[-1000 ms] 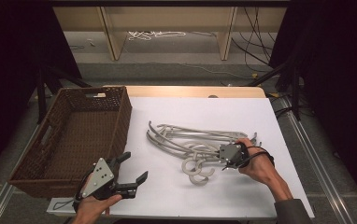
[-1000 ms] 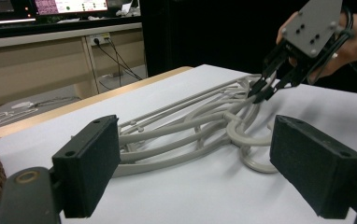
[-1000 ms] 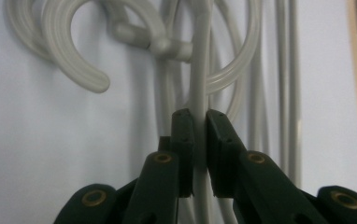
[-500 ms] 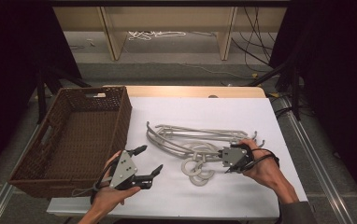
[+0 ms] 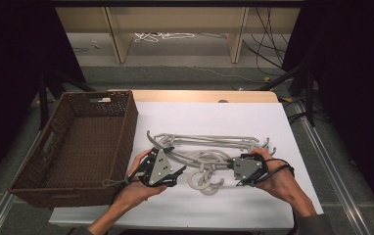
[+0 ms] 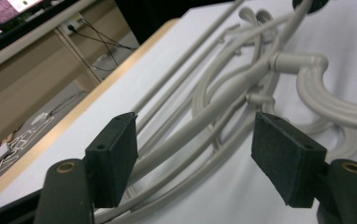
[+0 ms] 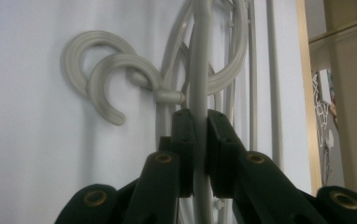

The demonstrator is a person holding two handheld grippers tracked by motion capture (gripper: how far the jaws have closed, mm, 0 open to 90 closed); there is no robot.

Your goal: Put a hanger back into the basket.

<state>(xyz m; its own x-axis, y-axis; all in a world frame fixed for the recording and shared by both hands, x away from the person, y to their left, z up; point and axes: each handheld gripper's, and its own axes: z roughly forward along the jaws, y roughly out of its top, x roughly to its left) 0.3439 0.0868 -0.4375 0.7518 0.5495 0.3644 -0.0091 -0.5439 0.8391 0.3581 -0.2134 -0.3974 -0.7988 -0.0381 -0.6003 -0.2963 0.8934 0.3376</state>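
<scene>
We have a tangle of grey plastic clothes hangers lying flat on the white table, just right of the wicker basket. Probably three or more; exact count unclear where the arms overlap.

Right gripper: jaws pressed together on one thin hanger arm, rod running straight up between the pads. In the high view it sits at the right end of the pile, near the hooks.

Left gripper: jaws spread wide, several hanger arms lying between the pads, nothing touching either pad. In the high view it sits at the pile's left end, on the side nearest the basket.

Handling, our read:
- Light, stiff moulded plastic. Smooth round rods, so likely slippery in a pinch and prone to swivel about the grip line.
- One-point hold on a long arm will probably let the hanger droop or rotate. A second hold at the far end looks sensible.
- Hooks and notches are interlocked. Lifting one may drag the neighbours along.
- Best hold: a straight run of a shoulder arm, away from the hook and the crossings. Not brittle-looking, but thin bars could flex.

Basket: dark woven, rectangular, open top, handle cut-outs in the walls. We see no contents on the visible floor. Its near right corner is just beside the left gripper.
</scene>
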